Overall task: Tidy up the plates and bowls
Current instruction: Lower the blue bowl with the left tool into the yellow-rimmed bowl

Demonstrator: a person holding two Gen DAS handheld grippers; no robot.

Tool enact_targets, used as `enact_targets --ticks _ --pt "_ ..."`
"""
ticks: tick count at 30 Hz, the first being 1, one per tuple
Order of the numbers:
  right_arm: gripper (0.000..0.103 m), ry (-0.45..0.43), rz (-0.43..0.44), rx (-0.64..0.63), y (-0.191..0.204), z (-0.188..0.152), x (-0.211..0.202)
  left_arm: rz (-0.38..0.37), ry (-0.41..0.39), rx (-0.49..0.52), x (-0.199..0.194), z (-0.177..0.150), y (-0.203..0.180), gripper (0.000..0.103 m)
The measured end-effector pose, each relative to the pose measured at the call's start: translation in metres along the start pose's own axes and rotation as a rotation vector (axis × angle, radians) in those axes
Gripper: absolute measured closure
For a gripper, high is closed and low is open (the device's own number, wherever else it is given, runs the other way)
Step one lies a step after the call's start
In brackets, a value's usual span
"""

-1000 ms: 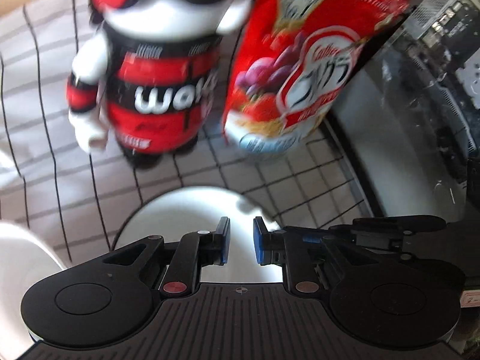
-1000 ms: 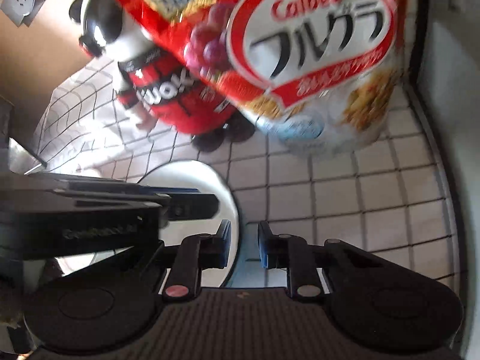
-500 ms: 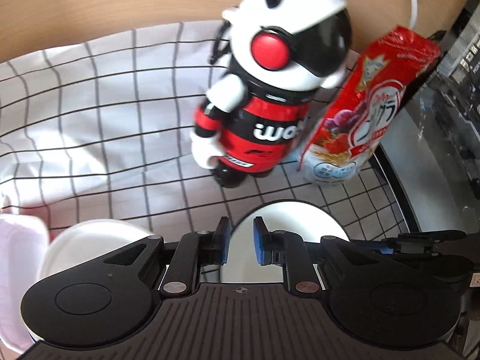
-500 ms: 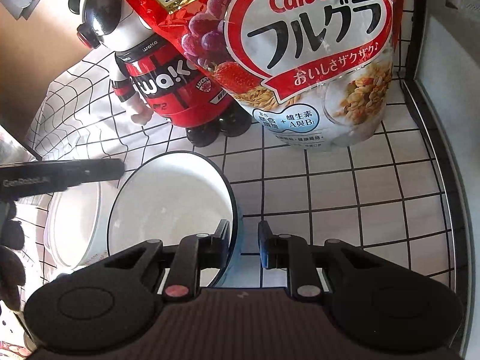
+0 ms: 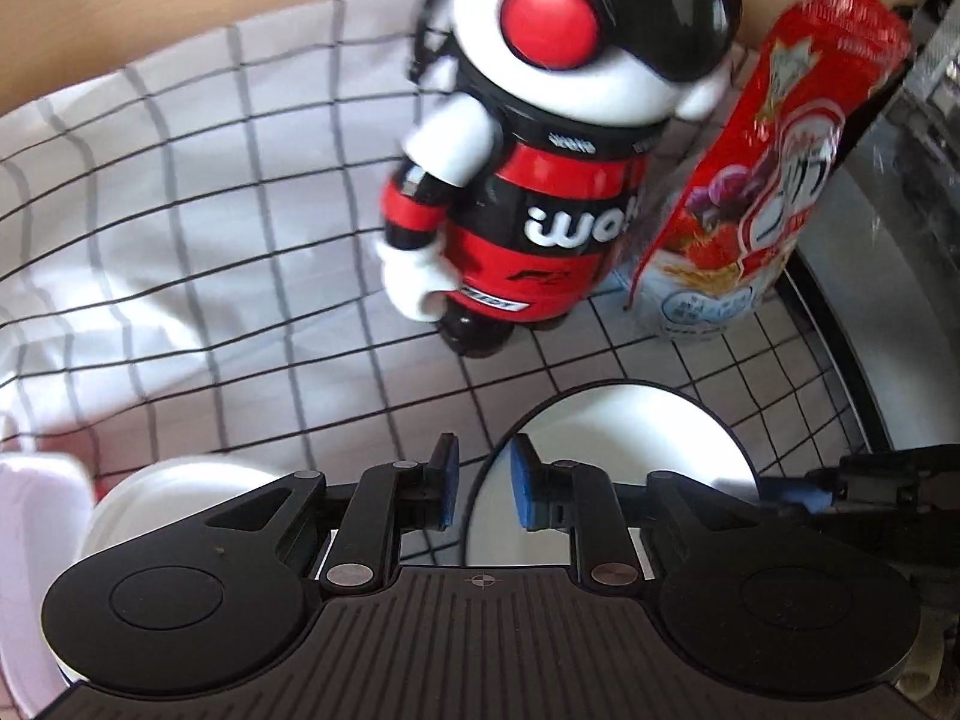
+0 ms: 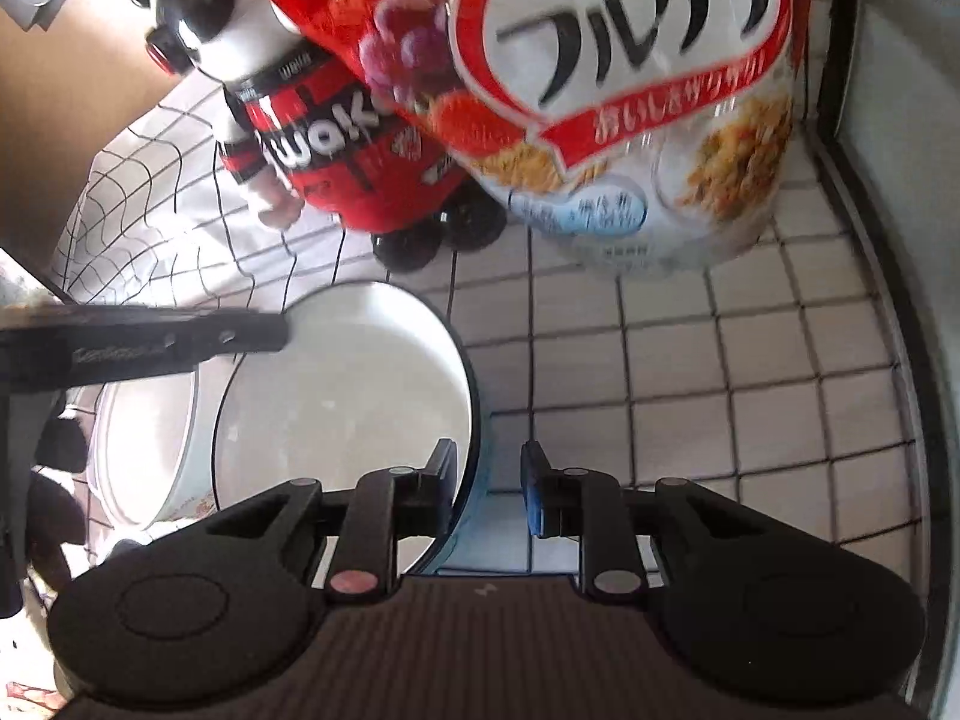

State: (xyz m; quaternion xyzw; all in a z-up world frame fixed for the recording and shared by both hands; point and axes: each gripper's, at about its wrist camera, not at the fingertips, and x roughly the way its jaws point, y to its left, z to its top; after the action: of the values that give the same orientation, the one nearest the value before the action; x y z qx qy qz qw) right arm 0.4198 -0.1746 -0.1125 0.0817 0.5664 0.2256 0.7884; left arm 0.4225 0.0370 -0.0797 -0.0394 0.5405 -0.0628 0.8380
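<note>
White bowl (thin dark rim)

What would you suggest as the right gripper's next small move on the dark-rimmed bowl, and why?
Probably close the right gripper on the dark-rimmed bowl. Its fingers already straddle the rim, one inside and one outside, with gaps on both sides, so it looks open. The left gripper also straddles the opposite rim, open. A second white bowl sits just beside it, a likely stacking spot.
</note>
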Motion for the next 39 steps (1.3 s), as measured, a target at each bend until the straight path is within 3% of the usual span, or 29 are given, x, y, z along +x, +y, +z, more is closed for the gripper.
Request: enact_targets --ticks 6,11,17,19,22,28,33,39 --pt "0.077 0.105 0.088 0.066 -0.005 -0.001 0.021 -0.001 0.076 0.035 0.022 0.003 -0.006 0.076" --pt "0.079 0.096 0.078 0.059 -0.006 0.000 0.016 -0.017 0.088 -0.005 0.024 0.004 -0.008 0.071" --pt "0.079 0.029 0.003 0.097 -0.029 0.005 0.000 -0.069 0.072 0.007 0.030 0.003 -0.029 0.072" --pt "0.079 0.021 0.000 0.103 -0.035 0.005 -0.001 -0.054 0.069 0.027 0.032 0.004 -0.038 0.073" --pt "0.077 0.015 0.004 0.098 -0.035 0.003 -0.002 -0.011 0.092 0.055 0.035 0.005 -0.046 0.073" --pt "0.072 0.053 0.009 0.092 -0.029 -0.002 0.014 -0.022 0.181 0.045 0.052 -0.001 -0.042 0.074" --pt "0.072 0.055 0.004 0.091 -0.022 -0.003 0.012 0.002 0.172 -0.001 0.051 -0.005 -0.039 0.074" --pt "0.072 0.002 0.026 0.081 -0.014 -0.002 -0.013 -0.023 0.099 -0.034 0.017 -0.004 -0.036 0.074"
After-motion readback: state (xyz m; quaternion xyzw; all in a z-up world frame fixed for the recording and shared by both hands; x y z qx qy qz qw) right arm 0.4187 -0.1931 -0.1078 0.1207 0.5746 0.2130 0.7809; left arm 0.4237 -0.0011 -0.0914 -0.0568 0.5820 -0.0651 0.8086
